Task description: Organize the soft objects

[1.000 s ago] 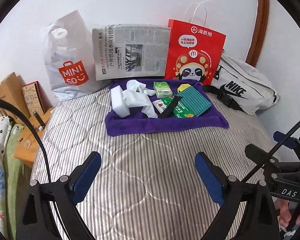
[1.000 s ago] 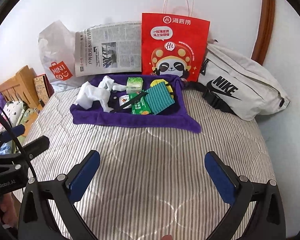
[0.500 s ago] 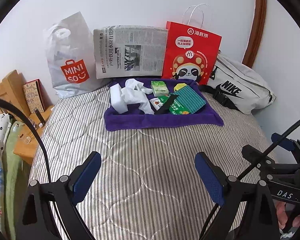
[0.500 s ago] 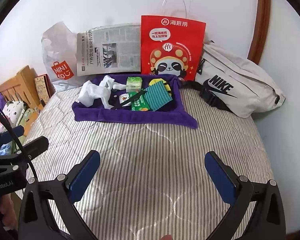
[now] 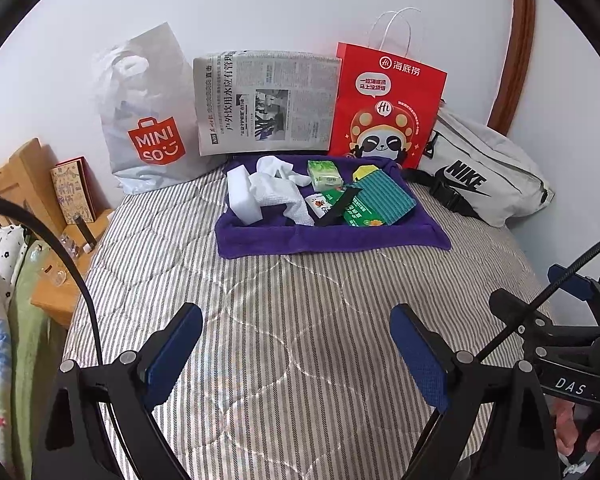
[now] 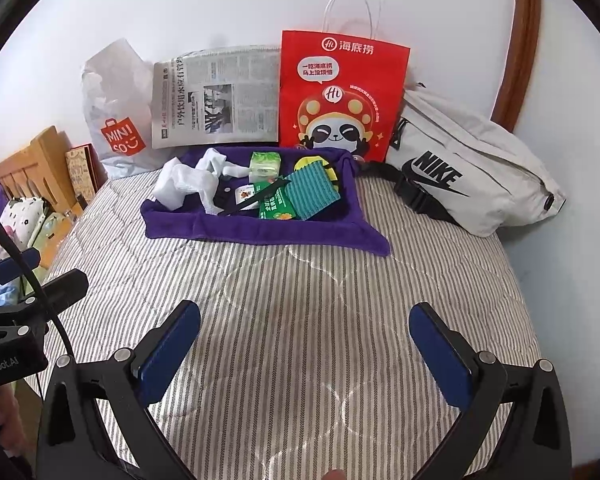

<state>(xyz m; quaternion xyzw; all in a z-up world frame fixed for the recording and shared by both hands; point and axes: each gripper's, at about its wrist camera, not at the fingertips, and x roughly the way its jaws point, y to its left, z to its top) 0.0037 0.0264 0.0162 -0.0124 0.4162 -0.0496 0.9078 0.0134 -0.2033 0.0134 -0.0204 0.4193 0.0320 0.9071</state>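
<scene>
Bags (image 5: 388, 100) and newspaper (image 5: 266, 100) behind purple towel (image 5: 332, 236).

Bed cover (image 5: 284, 320): quilted striped cloth, matt; purple towel (image 5: 332, 236): plush; red bag (image 5: 384, 108): glossy paper; headboard (image 5: 12, 188): wood; MINISO bag (image 5: 148, 112): crinkled plastic

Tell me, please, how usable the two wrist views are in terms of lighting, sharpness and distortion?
Left wrist view: even, soft daylight, no glare; the purple towel and its items are sharp; fisheye bends the wooden frame and blackens the corners. Right wrist view: equally bright; the red paper bag has crisp print, only faint shadows lie on the striped bedcover, and the edges curve likewise.
</scene>
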